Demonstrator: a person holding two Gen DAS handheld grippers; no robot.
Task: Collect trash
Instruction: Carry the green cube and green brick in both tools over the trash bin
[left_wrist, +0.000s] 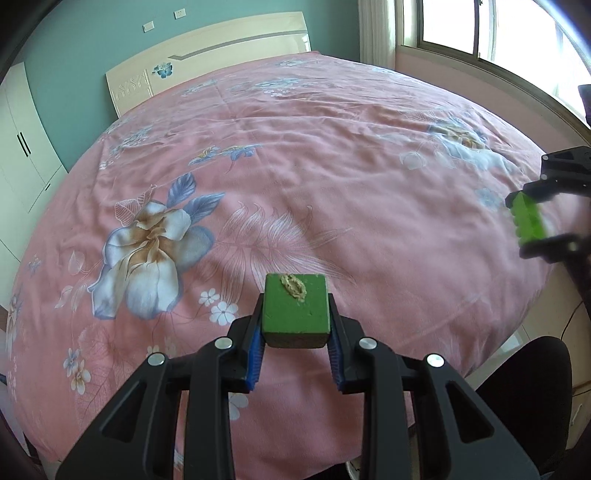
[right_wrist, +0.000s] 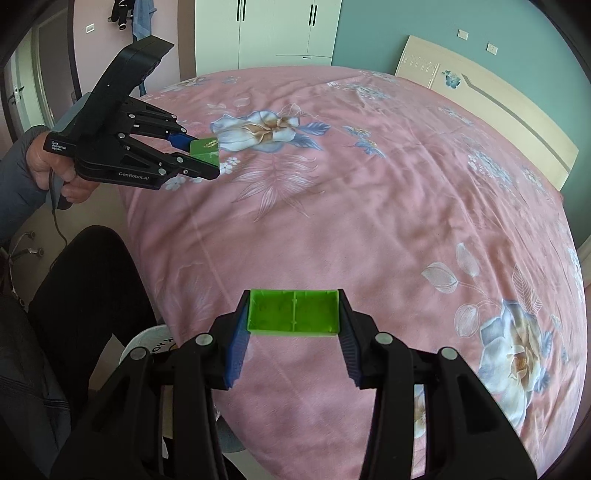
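Observation:
My left gripper (left_wrist: 295, 314) is shut on a dark green block (left_wrist: 295, 304) with a beige smear on its top face, held above the pink flowered bedspread (left_wrist: 314, 155). My right gripper (right_wrist: 293, 314) is shut on a bright green hollow plastic brick (right_wrist: 293, 313), its open ribbed underside facing the camera. The right wrist view also shows the left gripper (right_wrist: 212, 157) at the upper left with the green block (right_wrist: 204, 147) between its fingers, held in a person's hand (right_wrist: 48, 162). At the right edge of the left wrist view, the right gripper (left_wrist: 532, 218) holds the bright green brick (left_wrist: 529, 218).
The bed fills both views, with a cream headboard (left_wrist: 207, 62) at the far end. A white wardrobe (right_wrist: 266, 33) stands beyond the bed and a window (left_wrist: 491, 33) to one side. A person's dark trouser leg (right_wrist: 85, 291) is by the bed's near edge, with a white round container (right_wrist: 147, 345) partly hidden below it.

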